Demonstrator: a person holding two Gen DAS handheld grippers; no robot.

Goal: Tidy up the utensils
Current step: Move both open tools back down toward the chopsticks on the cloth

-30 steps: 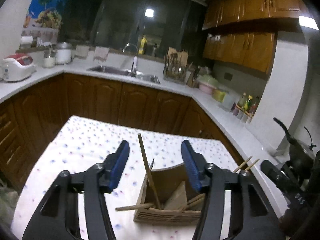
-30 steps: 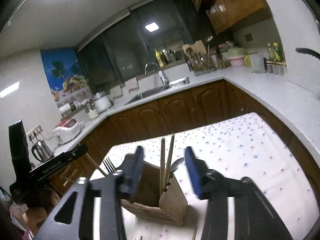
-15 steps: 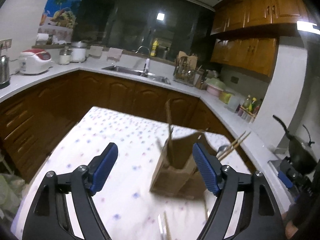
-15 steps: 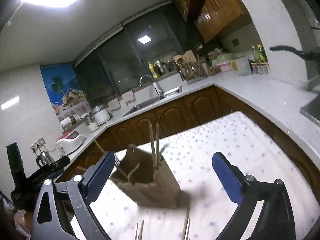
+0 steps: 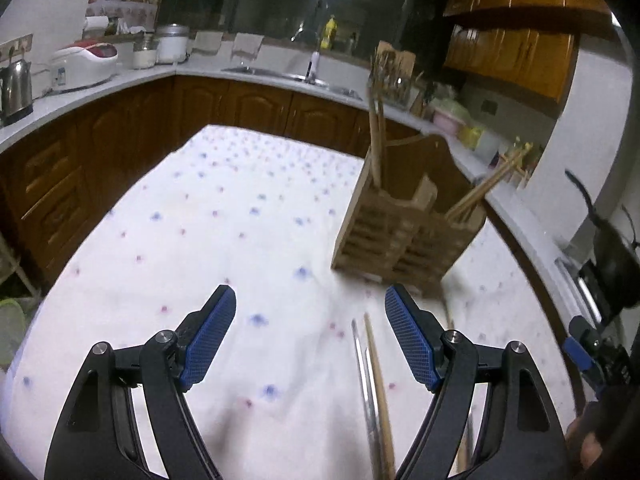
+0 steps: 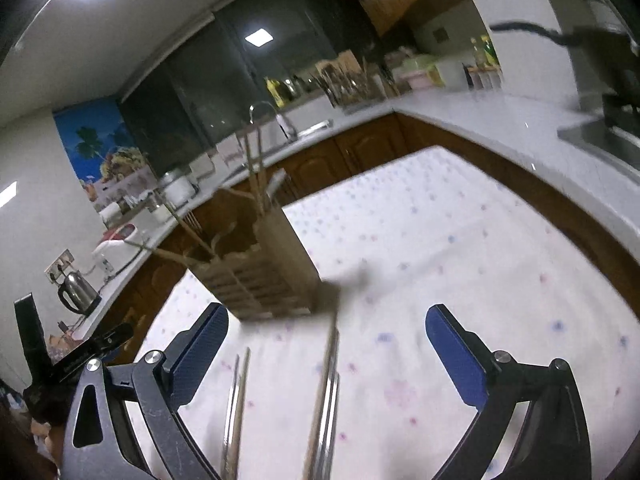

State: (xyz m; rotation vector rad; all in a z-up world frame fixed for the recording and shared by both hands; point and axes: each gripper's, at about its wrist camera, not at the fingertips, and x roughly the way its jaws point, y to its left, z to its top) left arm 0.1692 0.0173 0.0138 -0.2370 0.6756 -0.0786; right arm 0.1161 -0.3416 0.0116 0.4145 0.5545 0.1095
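Nearest, both grippers hover with blue-padded jaws spread and nothing between the pads, the left gripper [image 5: 310,336] and the right gripper [image 6: 327,346] having just been opening. Loose chopsticks [image 5: 378,384] and metal utensils [image 6: 326,408] lie flat on the dotted tablecloth [image 5: 208,216] short of the wooden utensil holder [image 5: 404,220]. Beyond them that holder stands upright with chopsticks inside.

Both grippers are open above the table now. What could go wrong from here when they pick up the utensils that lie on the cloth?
1. The chopstick and the metal utensil lie side by side, so the left gripper may grab both.
2. The wooden holder stands close behind; a forward reach might knock it.
3. The tablecloth could get pinched with thin utensils.
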